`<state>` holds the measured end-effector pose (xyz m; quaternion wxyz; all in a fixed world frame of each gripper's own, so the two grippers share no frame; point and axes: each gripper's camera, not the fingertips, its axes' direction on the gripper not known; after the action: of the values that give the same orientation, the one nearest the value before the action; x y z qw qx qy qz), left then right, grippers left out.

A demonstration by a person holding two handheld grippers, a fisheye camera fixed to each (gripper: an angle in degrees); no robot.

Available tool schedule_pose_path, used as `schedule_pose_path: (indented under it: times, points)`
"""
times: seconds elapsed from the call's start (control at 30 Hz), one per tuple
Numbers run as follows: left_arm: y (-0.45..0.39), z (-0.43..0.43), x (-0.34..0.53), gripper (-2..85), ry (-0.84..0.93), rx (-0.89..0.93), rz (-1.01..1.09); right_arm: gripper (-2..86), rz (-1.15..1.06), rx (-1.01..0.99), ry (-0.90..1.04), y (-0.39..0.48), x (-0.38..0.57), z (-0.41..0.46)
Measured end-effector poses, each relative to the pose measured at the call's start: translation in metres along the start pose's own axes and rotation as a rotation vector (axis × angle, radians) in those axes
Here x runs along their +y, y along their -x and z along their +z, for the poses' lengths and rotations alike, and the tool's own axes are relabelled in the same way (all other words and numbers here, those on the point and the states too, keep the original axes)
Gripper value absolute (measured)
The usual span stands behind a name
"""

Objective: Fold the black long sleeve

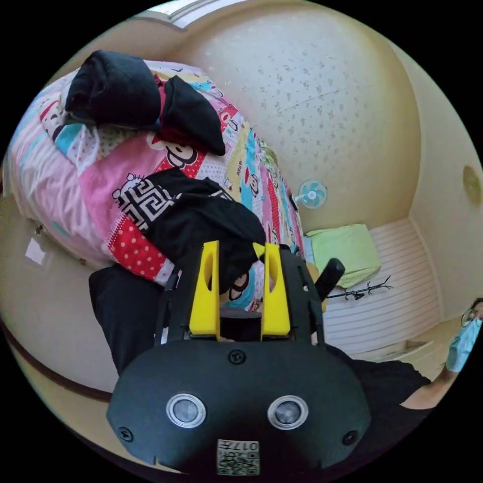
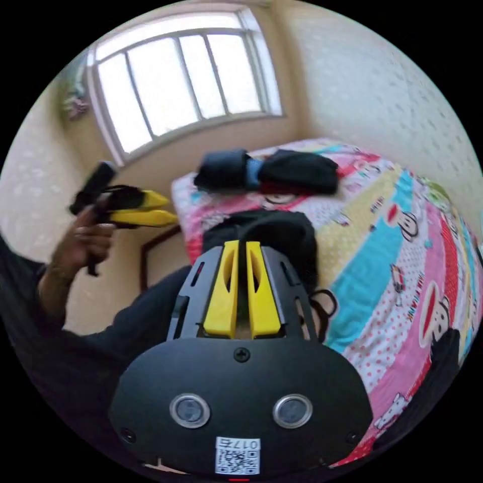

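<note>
I am holding my right gripper [image 2: 240, 249] nearly clenched and my left gripper [image 1: 240, 251] parted, both grasping nothing above the black long sleeve [image 1: 201, 221] crumpled at the bed's [image 1: 75, 166] near edge, and I judge spreading it flat should come first.

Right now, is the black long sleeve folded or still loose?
Loose. The black long sleeve lies in a crumpled heap on the quilt, with no flat, squared edges.

Bright window [image 2: 181, 80] daylight, fisheye-warped edges, slight motion blur
</note>
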<state>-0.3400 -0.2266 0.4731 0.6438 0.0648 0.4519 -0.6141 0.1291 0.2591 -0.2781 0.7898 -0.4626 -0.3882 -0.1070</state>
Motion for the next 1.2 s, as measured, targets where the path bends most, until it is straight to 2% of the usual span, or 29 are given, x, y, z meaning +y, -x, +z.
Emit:
schedule_pose_path:
  times: [0.07, 0.2, 0.27, 0.33, 0.37, 0.47, 0.5, 0.67, 0.73, 0.77, 0.83, 0.9, 0.97, 1.03, 1.13, 1.2]
  points:
    - [0.015, -0.015, 0.005, 15.0, -0.058, 0.035, -0.076, 3.3, -0.109, -0.194, -0.033, 0.039, 0.017, -0.033]
    - [0.063, -0.013, 0.010, 15.9, -0.016, 0.105, -0.281, 3.0, -0.238, -0.310, 0.016, 0.085, 0.044, -0.049]
    - [0.083, -0.002, 0.017, 11.7, 0.040, 0.157, -0.353, 3.0, -0.261, -0.356, 0.085, 0.107, 0.060, -0.042]
    - [0.101, -0.001, 0.034, 2.7, 0.055, 0.181, -0.432, 3.0, -0.256, -0.382, 0.105, 0.118, 0.070, -0.041]
    - [0.101, -0.005, 0.039, 2.1, 0.043, 0.201, -0.430, 3.0, -0.245, -0.391, 0.103, 0.122, 0.074, -0.047]
    - [0.074, -0.054, 0.047, 0.3, -0.072, 0.328, -0.228, 2.9, -0.227, -0.456, 0.048, 0.113, 0.071, -0.085]
    - [0.052, -0.078, 0.043, 0.0, -0.076, 0.388, -0.097, 2.9, -0.229, -0.474, 0.023, 0.109, 0.069, -0.096]
    - [-0.070, -0.163, 0.015, -0.5, -0.022, 0.721, 0.426, 6.3, -0.207, -0.533, -0.180, 0.050, 0.032, -0.196]
    - [-0.141, -0.203, 0.009, -0.5, 0.016, 0.885, 0.697, 7.3, -0.218, -0.532, -0.252, 0.034, 0.018, -0.226]
    - [-0.156, -0.209, 0.007, -0.6, 0.038, 0.924, 0.738, 8.1, -0.215, -0.504, -0.294, 0.027, 0.010, -0.241]
    - [-0.203, -0.213, -0.010, -0.6, 0.189, 1.005, 0.745, 9.8, -0.189, -0.473, -0.319, 0.017, -0.004, -0.256]
    - [-0.236, -0.211, -0.011, -0.6, 0.254, 1.017, 0.751, 11.3, -0.170, -0.492, -0.310, 0.012, -0.017, -0.266]
    - [-0.281, -0.214, 0.006, -0.6, 0.327, 1.050, 0.850, 12.3, -0.156, -0.521, -0.359, 0.010, -0.023, -0.278]
    - [-0.338, -0.214, 0.035, -0.6, 0.457, 0.971, 0.986, 12.9, -0.141, -0.524, -0.409, 0.008, -0.023, -0.282]
    - [-0.383, -0.199, 0.061, -0.6, 0.562, 0.858, 1.028, 15.2, -0.087, -0.609, -0.390, -0.002, -0.036, -0.277]
    - [-0.400, -0.189, 0.077, -0.6, 0.624, 0.861, 1.041, 16.8, -0.073, -0.711, -0.367, -0.009, -0.046, -0.270]
